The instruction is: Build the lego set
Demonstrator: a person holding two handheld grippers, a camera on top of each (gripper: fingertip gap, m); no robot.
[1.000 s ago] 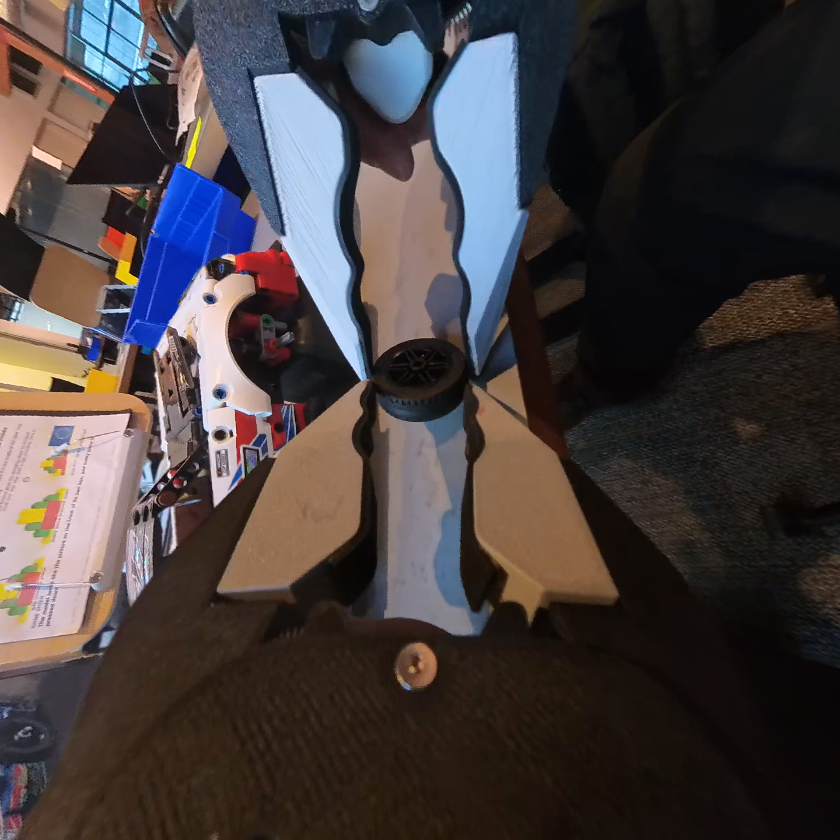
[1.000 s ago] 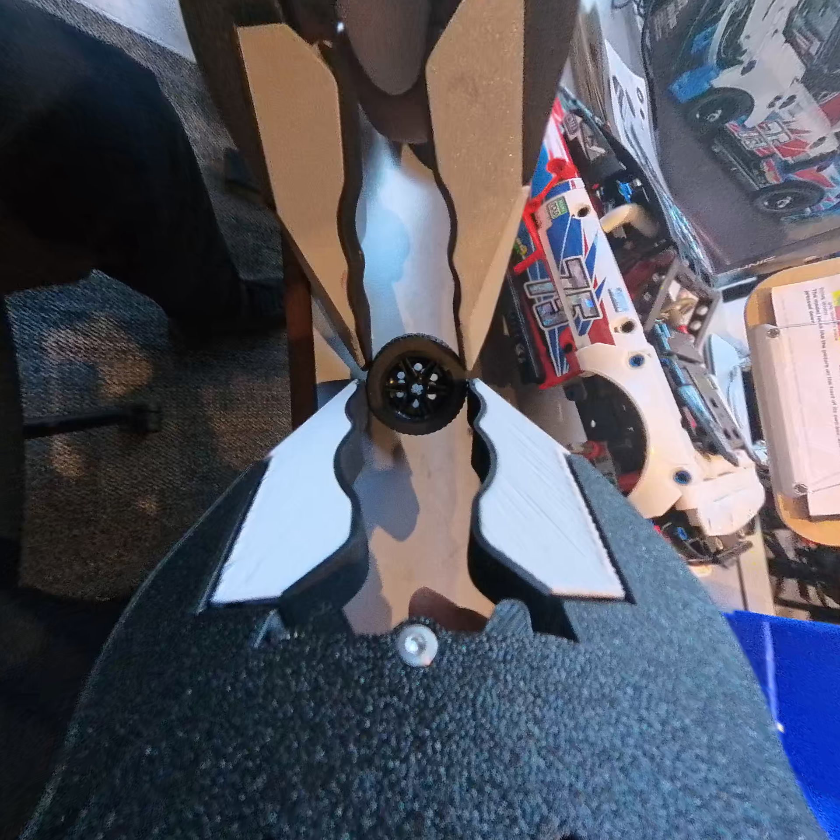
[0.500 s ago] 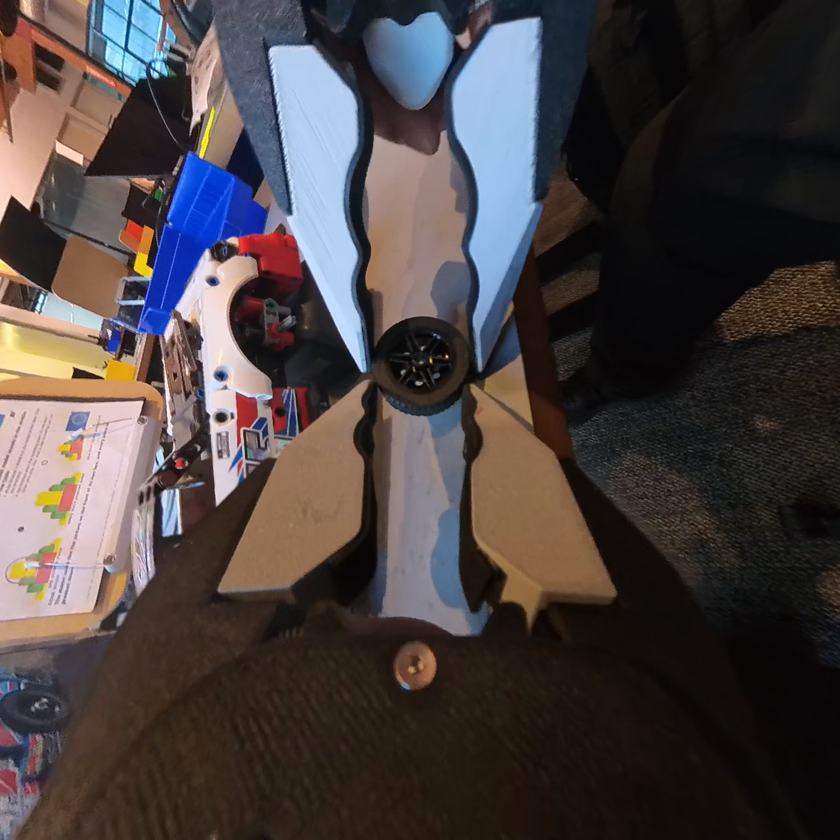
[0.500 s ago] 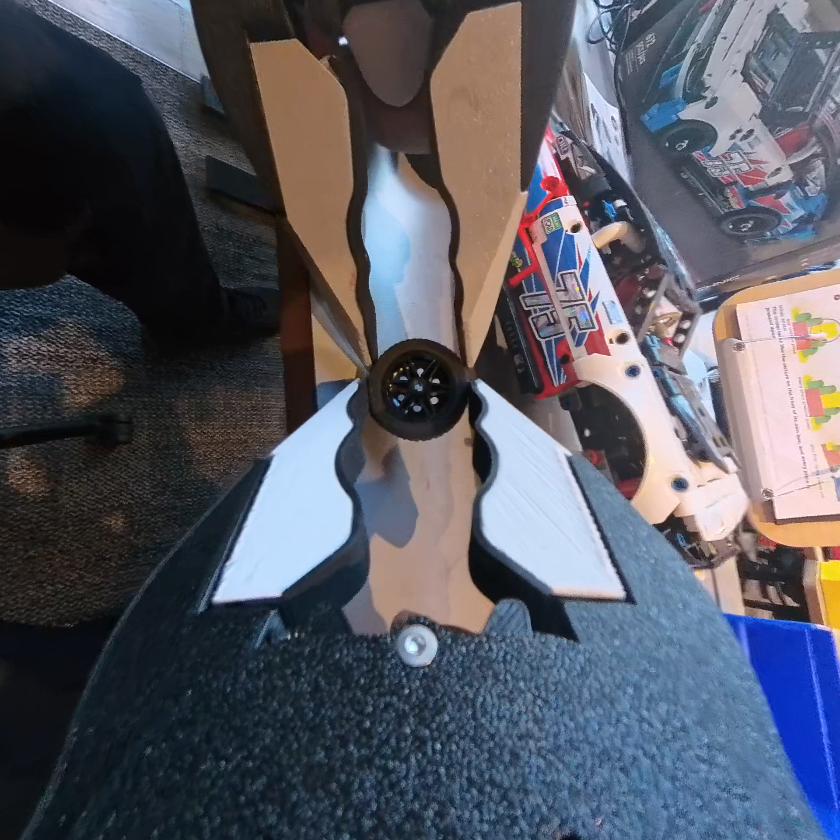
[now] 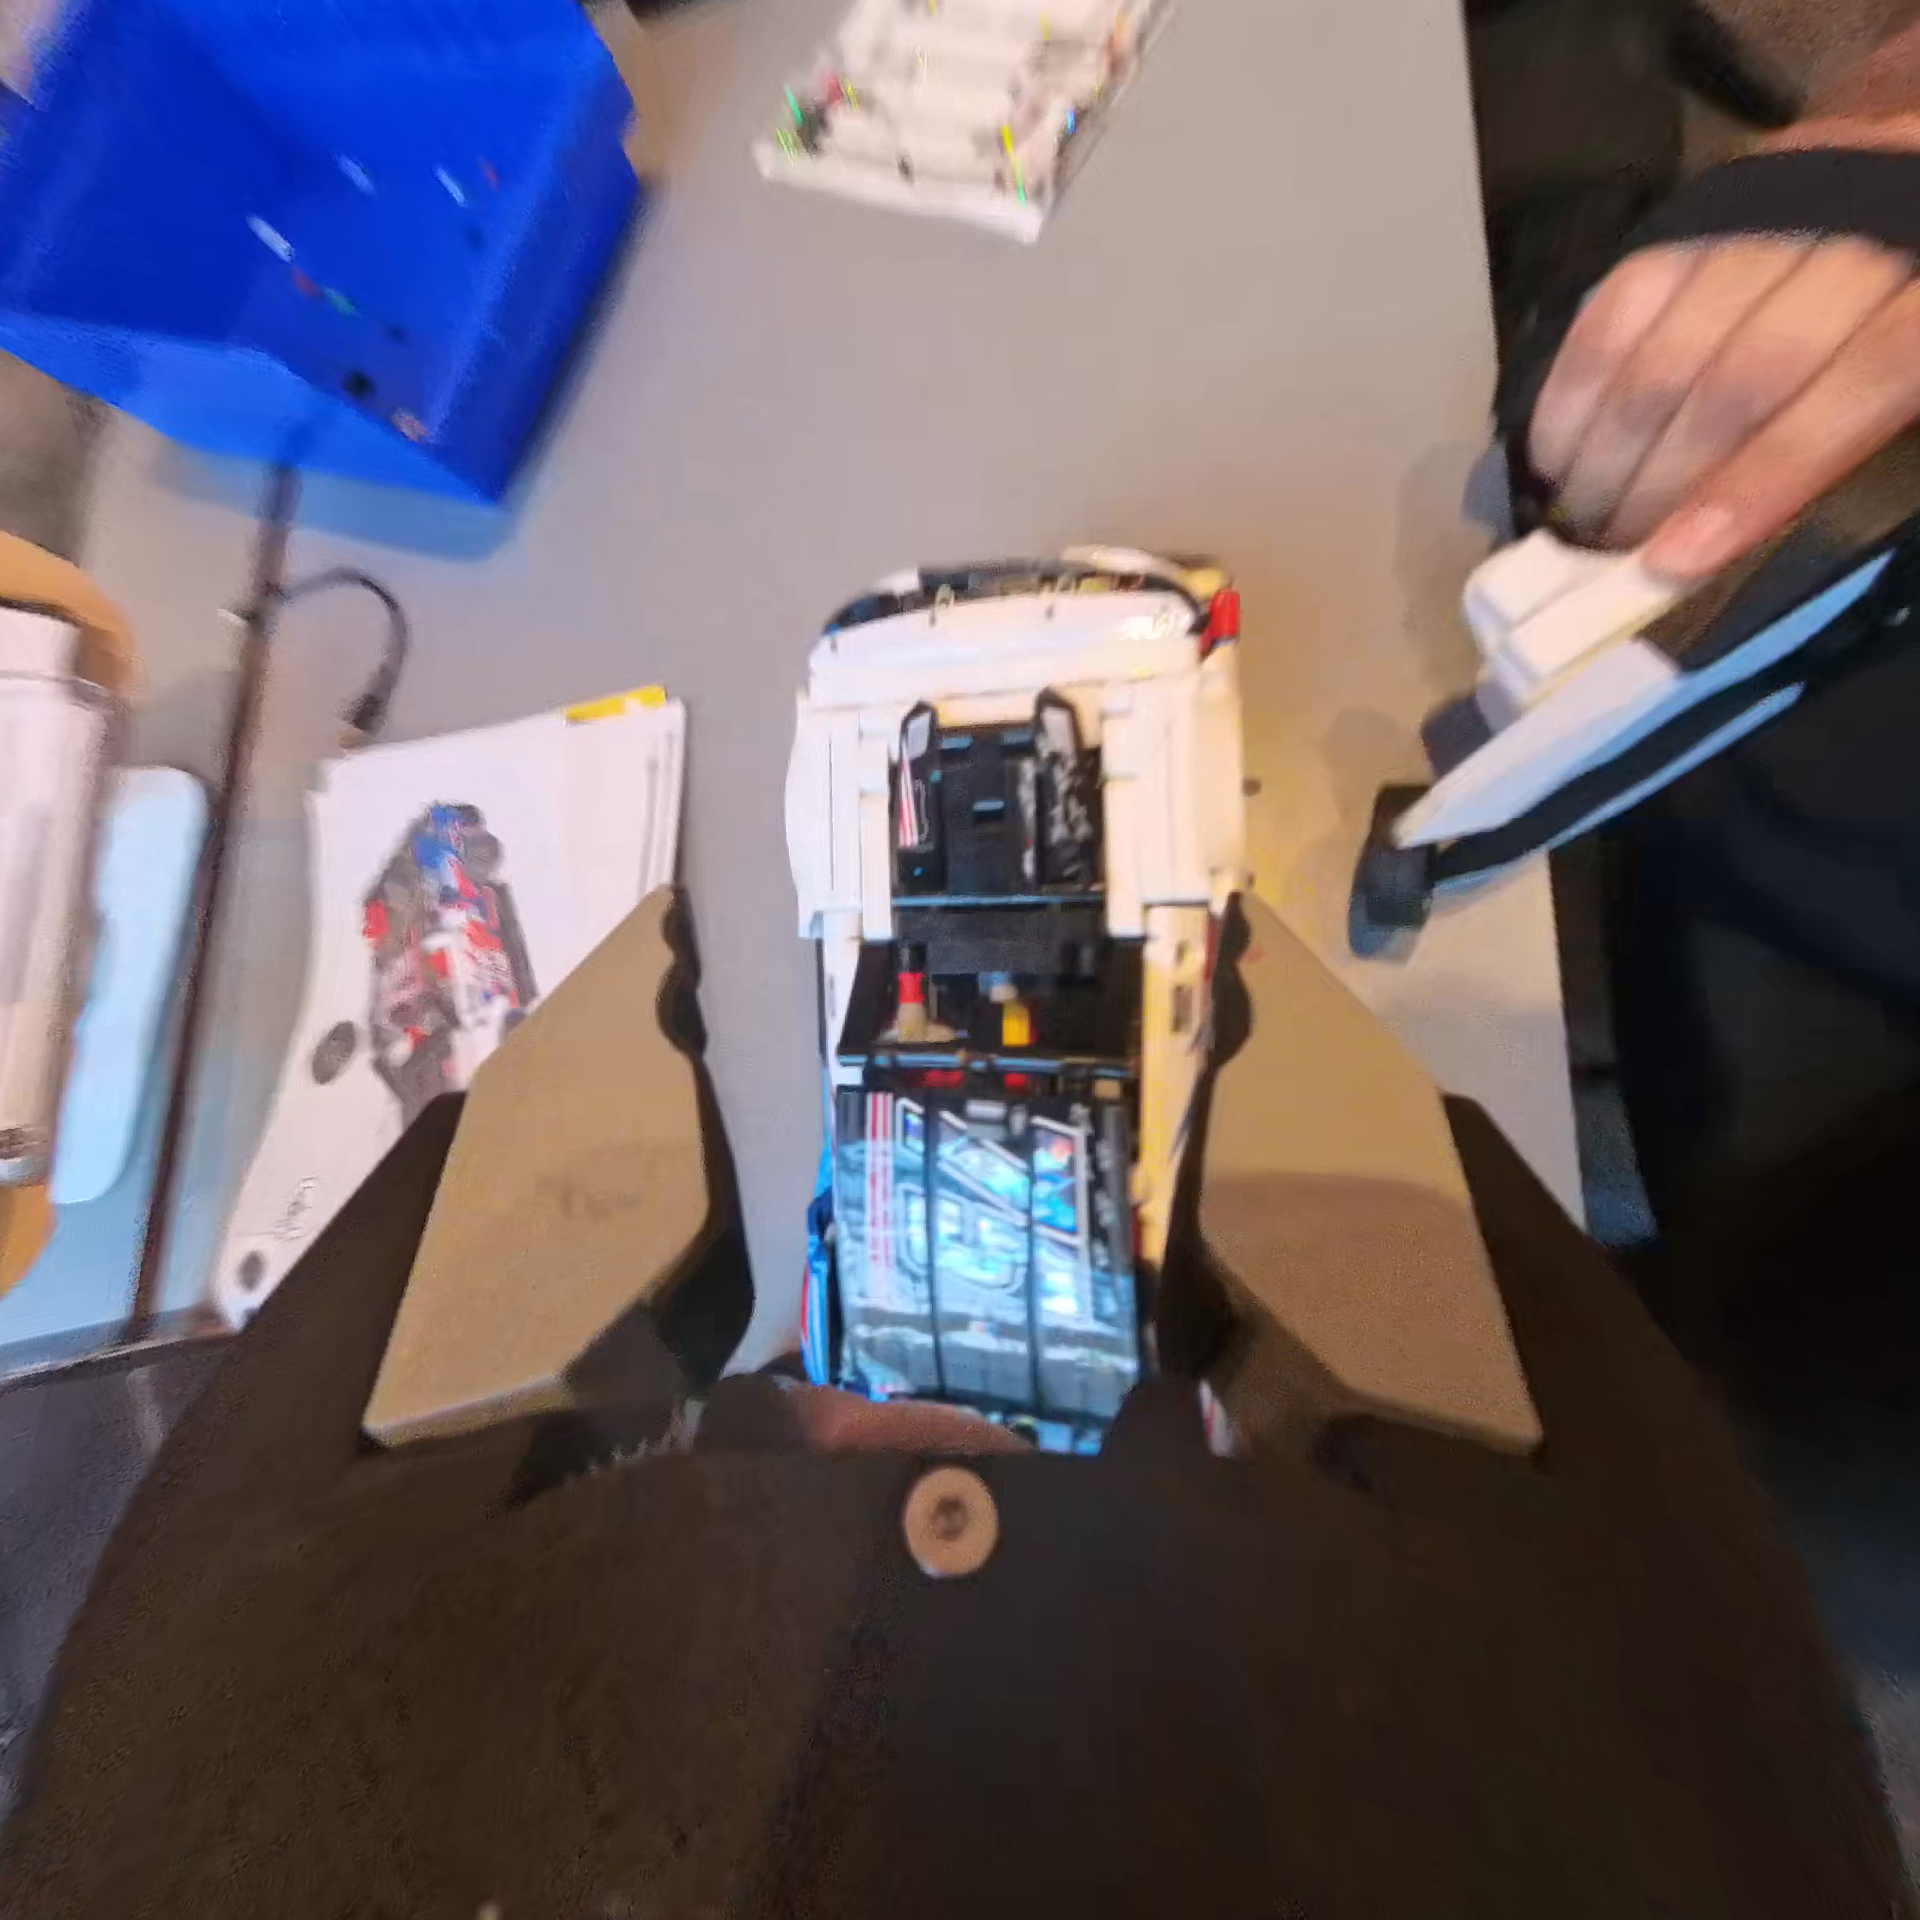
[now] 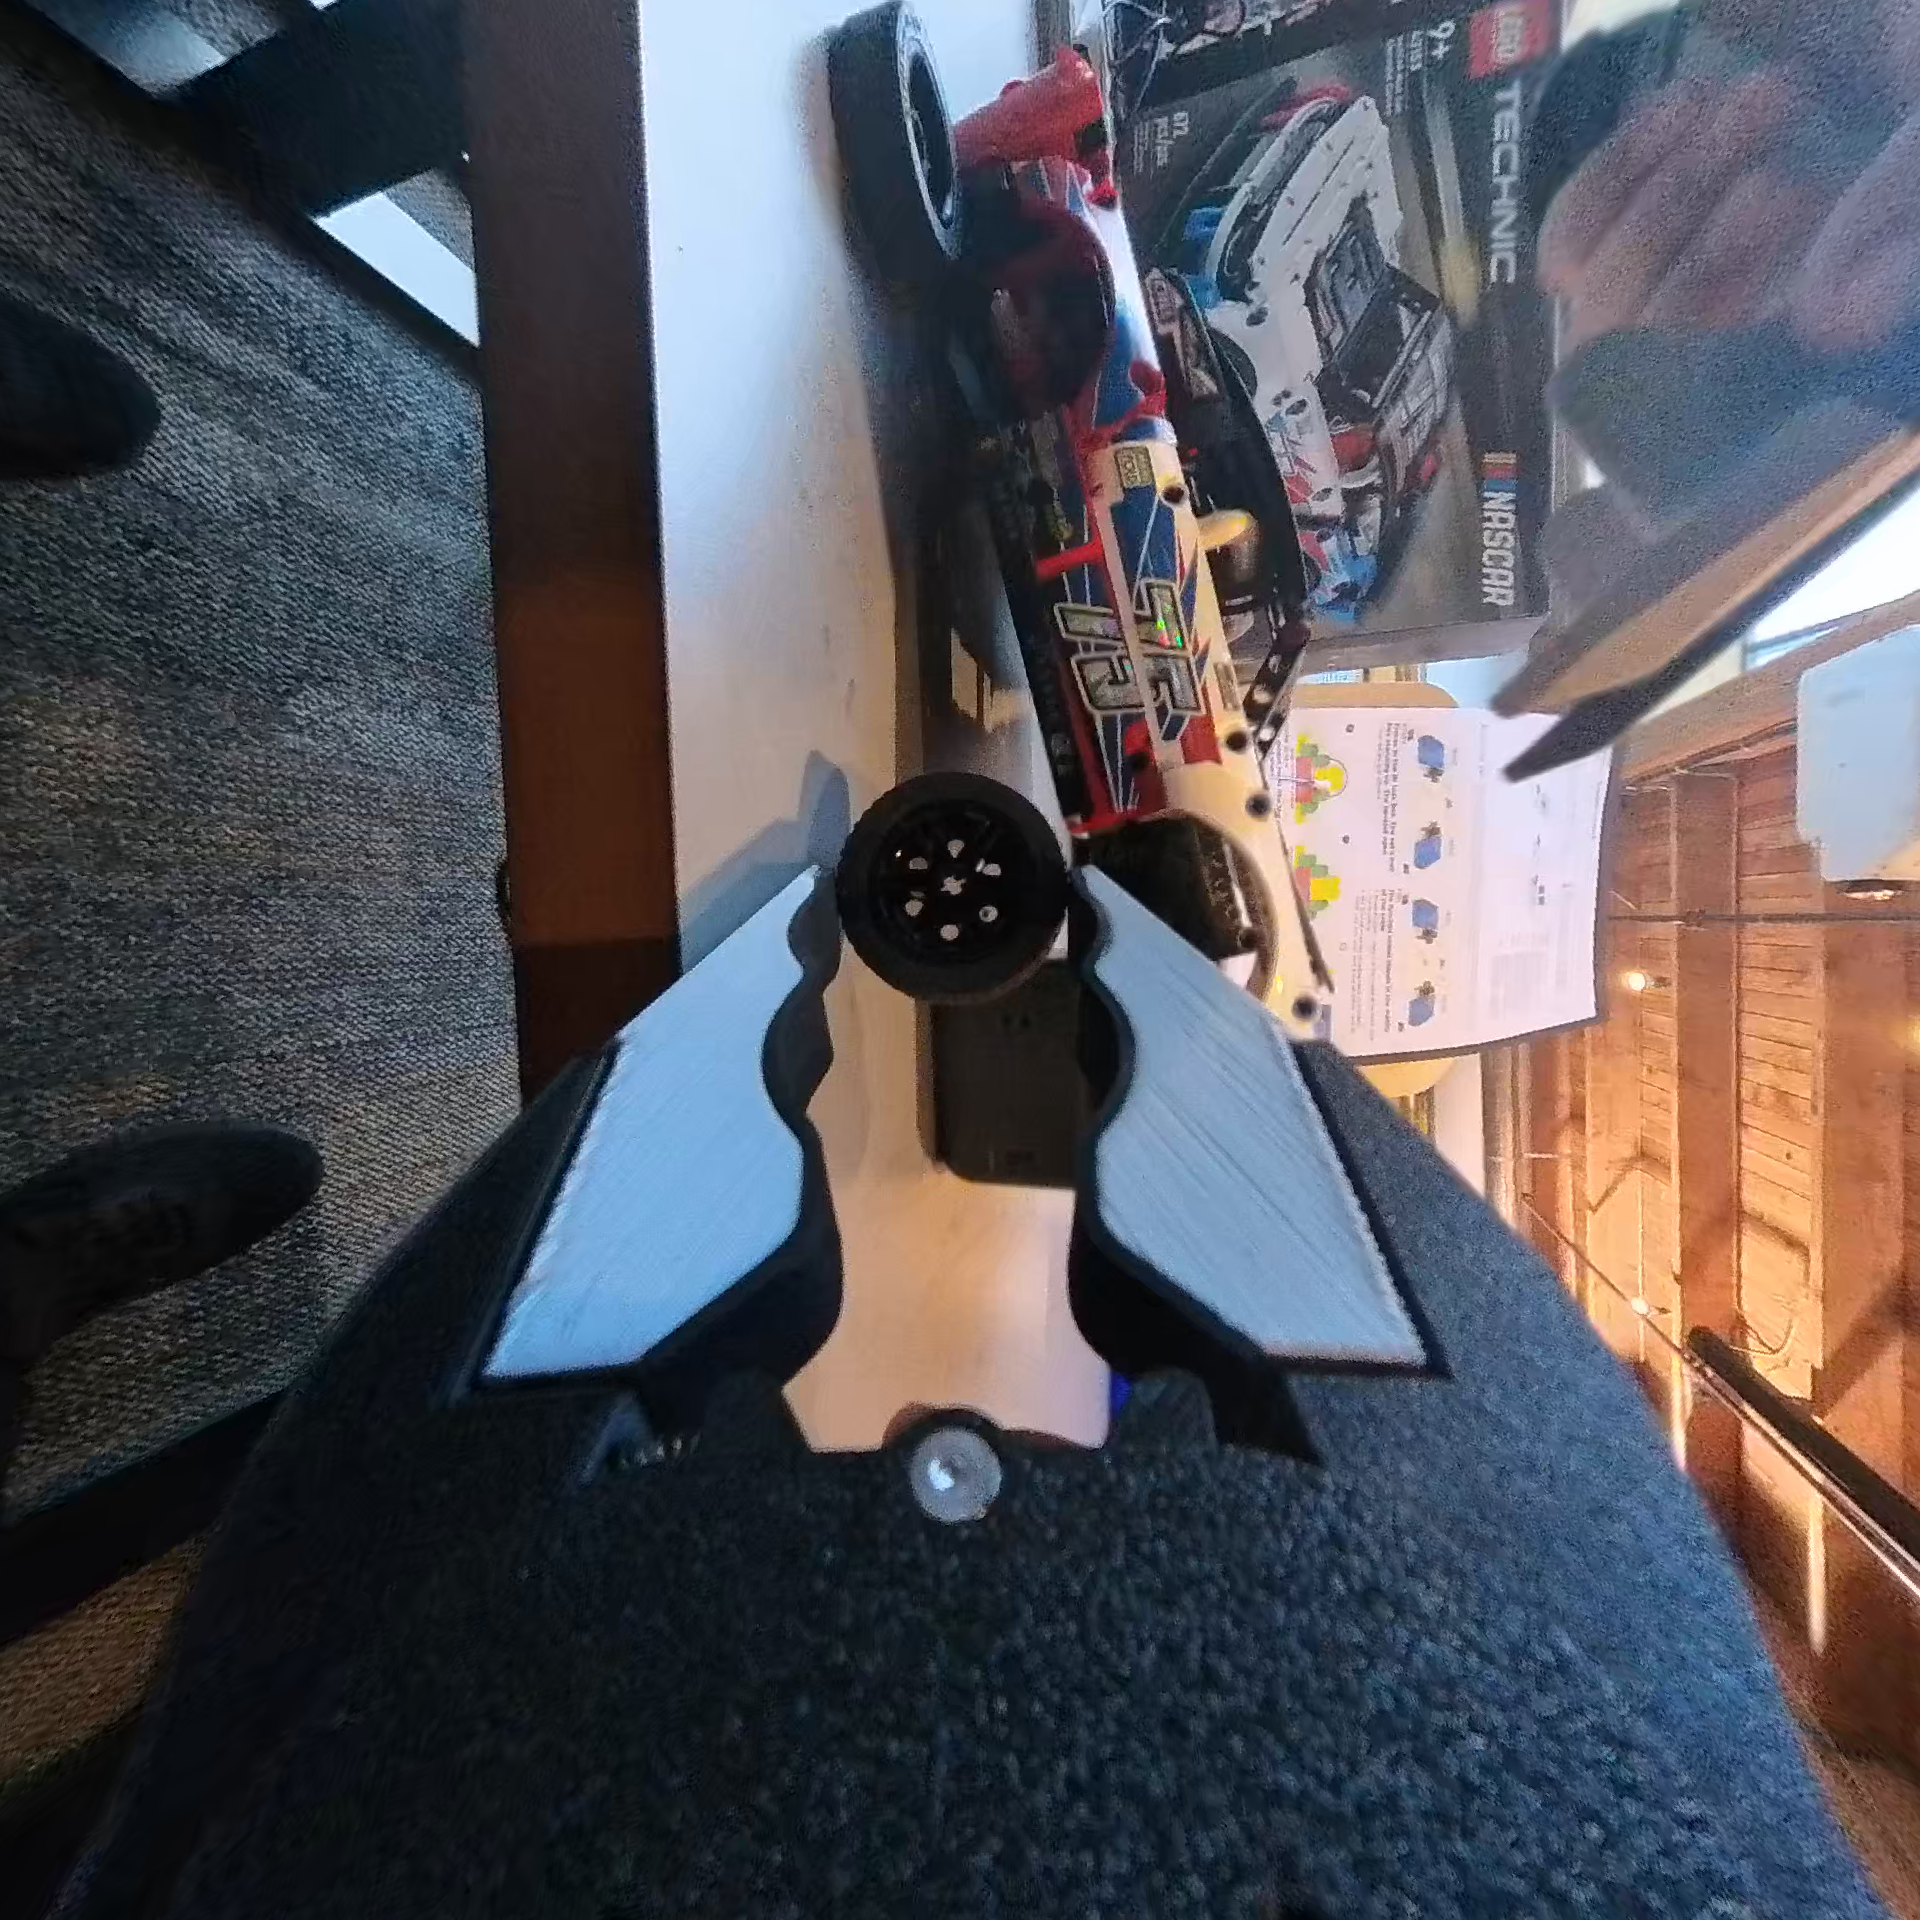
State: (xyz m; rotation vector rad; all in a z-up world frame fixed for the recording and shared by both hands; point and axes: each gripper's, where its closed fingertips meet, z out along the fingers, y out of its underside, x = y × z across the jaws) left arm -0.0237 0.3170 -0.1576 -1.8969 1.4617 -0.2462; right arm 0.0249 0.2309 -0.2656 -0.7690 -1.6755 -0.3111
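Observation:
The white, red and blue lego car [image 5: 1018,831] lies on the grey table. My left gripper [image 5: 956,914] is open wide above it, with one finger on each side of the car's body. A gap shows at the left finger. My right gripper [image 6: 951,894] is shut on a small black wheel [image 6: 951,904] and holds it beside the car [image 6: 1122,623], close to an open wheel arch [image 6: 1195,894]. In the left wrist view a hand holds the right gripper [image 5: 1558,748] at the right, the wheel [image 5: 1392,883] at its tip. One large black tyre [image 6: 904,135] sits on the car's far end.
A blue bin [image 5: 312,208] stands at the back left and a pile of white parts [image 5: 935,104] at the back. The instruction booklet [image 5: 468,935] lies left of the car. The set's box [image 6: 1351,312] and a printed sheet [image 6: 1455,883] lie behind it. The table's dark edge [image 6: 582,520] borders carpet.
Both grippers were shut on the black wheel off the table's edge. My left gripper has let go, opened wide and swung over the car. My right gripper has carried the wheel to the car's side.

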